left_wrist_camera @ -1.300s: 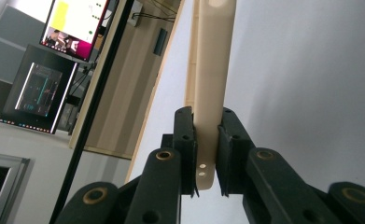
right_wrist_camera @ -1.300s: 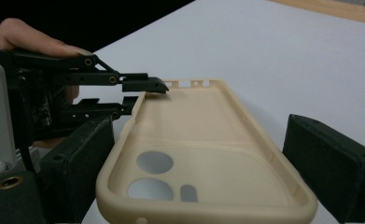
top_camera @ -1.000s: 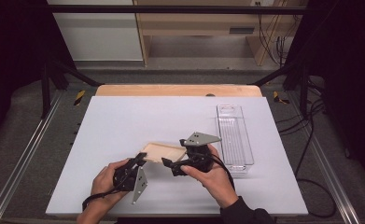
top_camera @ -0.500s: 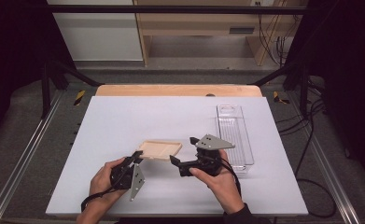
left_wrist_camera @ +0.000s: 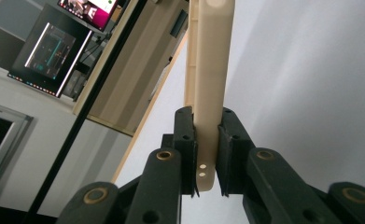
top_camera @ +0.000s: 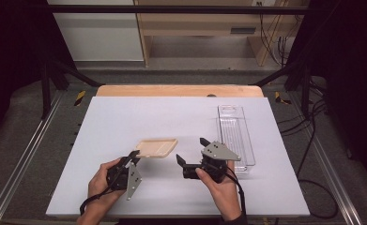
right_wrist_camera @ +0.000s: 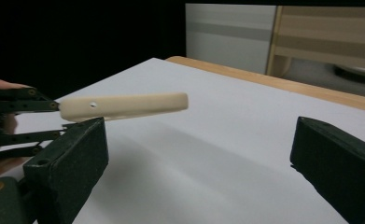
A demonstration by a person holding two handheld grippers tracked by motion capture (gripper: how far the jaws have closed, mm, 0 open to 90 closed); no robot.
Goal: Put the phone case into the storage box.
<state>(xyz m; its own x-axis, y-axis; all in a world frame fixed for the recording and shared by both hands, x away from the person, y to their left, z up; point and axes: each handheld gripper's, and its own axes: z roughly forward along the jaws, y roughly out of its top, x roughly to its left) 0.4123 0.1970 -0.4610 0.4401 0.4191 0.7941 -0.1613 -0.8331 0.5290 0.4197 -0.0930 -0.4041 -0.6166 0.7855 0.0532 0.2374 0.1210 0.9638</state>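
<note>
So the left gripper [top_camera: 133, 158] is clamped on the near corner of the beige tray [top_camera: 156, 147], holding it just above the white table [top_camera: 125, 117]. Right gripper [top_camera: 190, 151] sits just beside it, its 2 jaws wide apart with nothing between them, clear bin [top_camera: 235, 136] off to its right.

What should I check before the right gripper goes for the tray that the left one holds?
1. Left gripper clamped on the beige tray at its corner: ok.
2. Tray lifted off the white table, as the right gripper view shows: ok.
3. Right gripper open, nothing between its fingers: ok.
4. Right gripper faces the tray's free end, apart from it: ok.
5. Clear bin apart from the tray and both grippers: ok.
6. Grip firm enough against a pull: cannot tell.
</note>
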